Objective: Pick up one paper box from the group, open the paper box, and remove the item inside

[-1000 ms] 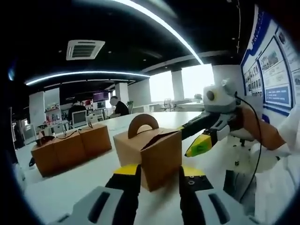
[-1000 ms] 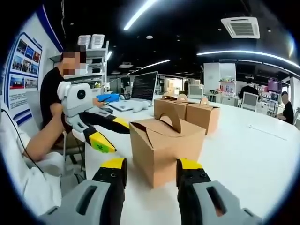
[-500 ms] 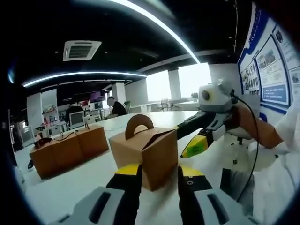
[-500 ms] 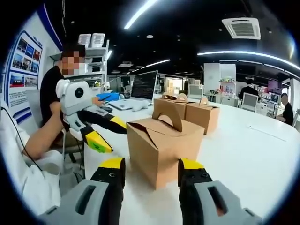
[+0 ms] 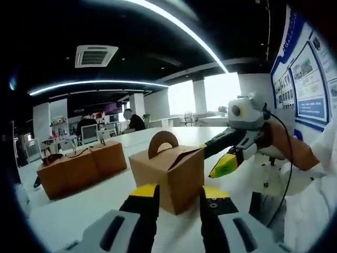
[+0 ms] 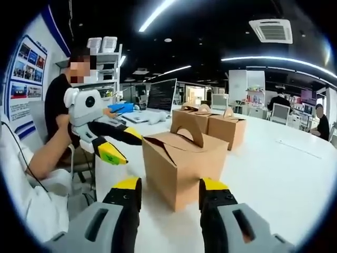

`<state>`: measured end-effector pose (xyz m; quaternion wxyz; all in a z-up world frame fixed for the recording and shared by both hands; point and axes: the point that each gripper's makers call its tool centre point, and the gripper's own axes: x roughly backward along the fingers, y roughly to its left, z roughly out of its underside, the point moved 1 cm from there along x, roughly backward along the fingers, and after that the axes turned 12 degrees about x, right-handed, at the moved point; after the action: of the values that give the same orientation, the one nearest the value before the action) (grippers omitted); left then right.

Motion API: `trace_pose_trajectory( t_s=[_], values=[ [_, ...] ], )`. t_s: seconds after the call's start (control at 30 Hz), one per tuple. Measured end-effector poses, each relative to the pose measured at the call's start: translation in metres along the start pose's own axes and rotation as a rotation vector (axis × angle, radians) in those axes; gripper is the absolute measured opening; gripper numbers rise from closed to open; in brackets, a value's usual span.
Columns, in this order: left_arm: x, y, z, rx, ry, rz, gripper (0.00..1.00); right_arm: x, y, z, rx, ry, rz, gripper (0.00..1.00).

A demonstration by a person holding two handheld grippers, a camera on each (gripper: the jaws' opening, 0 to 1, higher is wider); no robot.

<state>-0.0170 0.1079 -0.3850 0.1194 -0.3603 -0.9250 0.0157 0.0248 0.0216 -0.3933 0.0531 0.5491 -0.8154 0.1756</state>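
Jaws of both grippers stand apart and hold nothing. In the left gripper view the left gripper (image 5: 176,197) has its yellow-tipped jaws rising to either side of the near bottom corner of the paper box (image 5: 168,171), close to it but, as far as can be told, not touching. In the right gripper view the right gripper (image 6: 169,192) frames the same box (image 6: 181,161) from the opposite side in the same way. Each gripper also shows in the other's view, reaching in from the side with its jaws spread, near the box's upper edge.

Compared with half a second ago, very little has changed: the box sits in almost the same place on the counter (image 6: 274,174), its arched handle up and its top flaps shut, and the slight shift of the pictures looks like the hands moving, not the box. The far gripper's yellow tip has lifted a little toward the flap line. I judge that one box is already set apart from the group and the opening step is about to begin, with nothing yet gripped.

The counter is white, smooth and glossy. The other boxes (image 5: 79,168) stand together farther back, well apart from the chosen one. Around it is an open office: strip lights (image 6: 158,16) and a ceiling vent, monitors, posters on the wall, and people seated at a distance.
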Motion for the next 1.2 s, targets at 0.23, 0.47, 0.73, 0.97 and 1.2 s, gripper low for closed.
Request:
trace_pose_trajectory(
  t_s=[0.23,0.47,0.73,0.97,1.2],
  values=[
    [0.007,0.006,-0.008,0.011,-0.022,-0.024,0.33,0.007,-0.002,-0.006,0.003,-0.011,-0.001,0.45],
    [0.015,0.016,-0.016,0.035,-0.052,-0.069,0.34,0.016,-0.005,-0.011,0.006,-0.023,0.02,0.45],
    [0.031,0.036,-0.03,0.047,-0.102,-0.111,0.34,0.03,-0.01,-0.02,0.007,-0.044,0.051,0.44],
    [0.04,0.048,-0.037,0.06,-0.134,-0.135,0.34,0.04,-0.014,-0.028,0.004,-0.065,0.076,0.44],
    [0.046,0.054,-0.042,0.065,-0.152,-0.15,0.34,0.051,-0.016,-0.034,0.006,-0.083,0.096,0.44]
  ],
)
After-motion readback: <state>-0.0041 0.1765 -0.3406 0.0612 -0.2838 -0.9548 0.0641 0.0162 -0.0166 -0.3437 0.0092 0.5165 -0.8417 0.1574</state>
